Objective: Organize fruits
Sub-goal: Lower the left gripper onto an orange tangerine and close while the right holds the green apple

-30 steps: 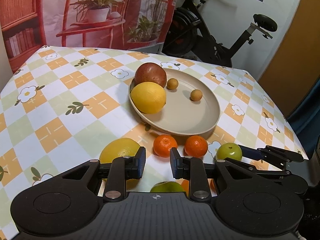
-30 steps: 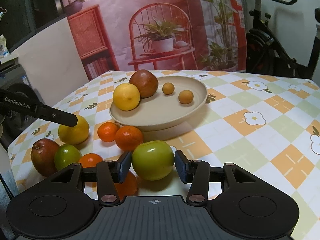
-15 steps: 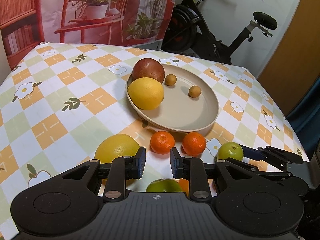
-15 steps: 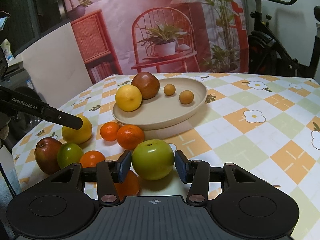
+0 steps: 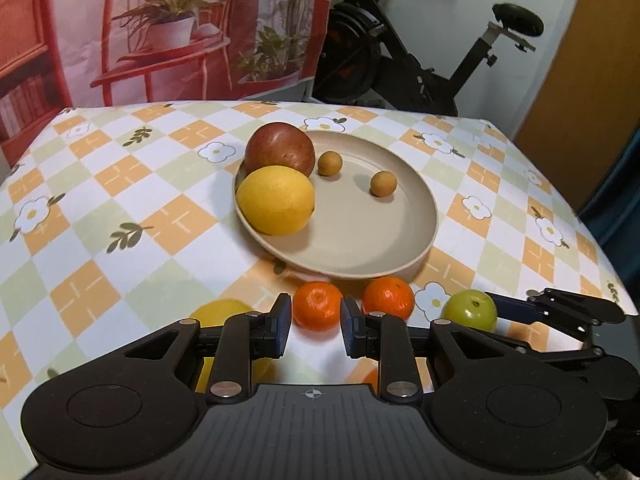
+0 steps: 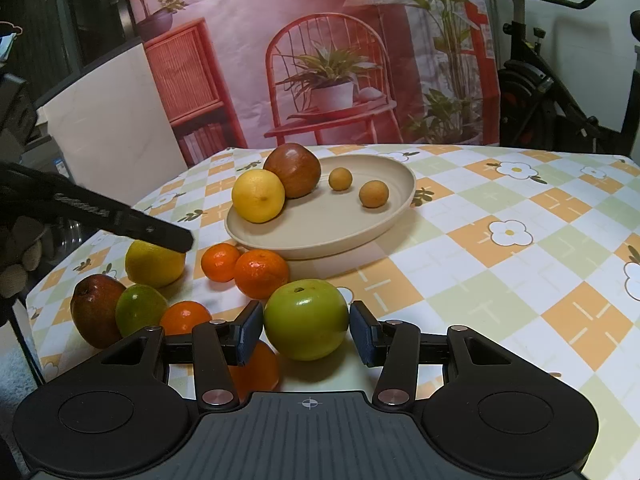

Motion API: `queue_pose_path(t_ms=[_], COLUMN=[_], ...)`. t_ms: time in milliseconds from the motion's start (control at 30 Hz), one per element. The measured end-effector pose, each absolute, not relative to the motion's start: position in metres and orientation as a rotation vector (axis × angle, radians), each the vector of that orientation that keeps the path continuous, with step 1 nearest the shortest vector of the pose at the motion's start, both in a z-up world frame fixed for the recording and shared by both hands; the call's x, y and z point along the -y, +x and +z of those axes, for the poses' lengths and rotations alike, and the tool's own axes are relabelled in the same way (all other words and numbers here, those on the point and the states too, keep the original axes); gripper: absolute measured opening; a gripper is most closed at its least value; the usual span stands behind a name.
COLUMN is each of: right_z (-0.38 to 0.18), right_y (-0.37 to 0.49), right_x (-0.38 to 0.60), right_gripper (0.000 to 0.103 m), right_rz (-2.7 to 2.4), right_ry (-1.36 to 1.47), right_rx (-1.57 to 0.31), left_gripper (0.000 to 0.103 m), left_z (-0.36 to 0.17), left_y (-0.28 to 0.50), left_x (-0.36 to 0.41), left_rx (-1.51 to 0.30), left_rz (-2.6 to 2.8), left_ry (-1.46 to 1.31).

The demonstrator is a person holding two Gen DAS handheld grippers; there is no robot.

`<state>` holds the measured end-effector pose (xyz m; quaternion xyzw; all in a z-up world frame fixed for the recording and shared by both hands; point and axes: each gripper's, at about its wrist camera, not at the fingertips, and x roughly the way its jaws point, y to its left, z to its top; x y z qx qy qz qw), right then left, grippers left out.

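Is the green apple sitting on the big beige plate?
No, the round green apple sits on the checked tablecloth, in front of the beige plate.

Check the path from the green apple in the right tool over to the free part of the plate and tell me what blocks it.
Nothing visible blocks it. The right tool grips the green apple; bare tablecloth lies between it and the plate. The two mandarins sit left of that line, and the plate's near half is free.

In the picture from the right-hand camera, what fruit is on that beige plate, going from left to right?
On the plate: yellow lemon → dark red apple → small brown fruit → second small brown fruit.
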<state>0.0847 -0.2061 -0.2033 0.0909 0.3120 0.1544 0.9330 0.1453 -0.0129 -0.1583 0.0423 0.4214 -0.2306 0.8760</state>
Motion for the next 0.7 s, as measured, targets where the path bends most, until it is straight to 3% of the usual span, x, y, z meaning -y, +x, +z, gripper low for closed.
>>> queue_pose_path(t_ms=[233, 333, 700], right_z=[-0.203, -0.204, -0.203], right_y=[0.085, 0.085, 0.086], right_x=[0.206, 0.206, 0.207], right_gripper=[0.044, 0.044, 0.044], right_rz=[0.316, 0.317, 0.318], right_ry=[0.186, 0.187, 0.188], right_rx=[-0.639, -0.639, -0.641], left_gripper=[0.032, 0.040, 0.040], left_z=[-0.167, -0.169, -0.179], left_y=[0.154, 0.155, 0.164], left_x=[0.023, 0.025, 0.033], left_rx=[-0.896, -0.899, -0.938], left_rz=[-0.486, -0.487, -0.506], left_ry=[0.142, 0.149, 0.165])
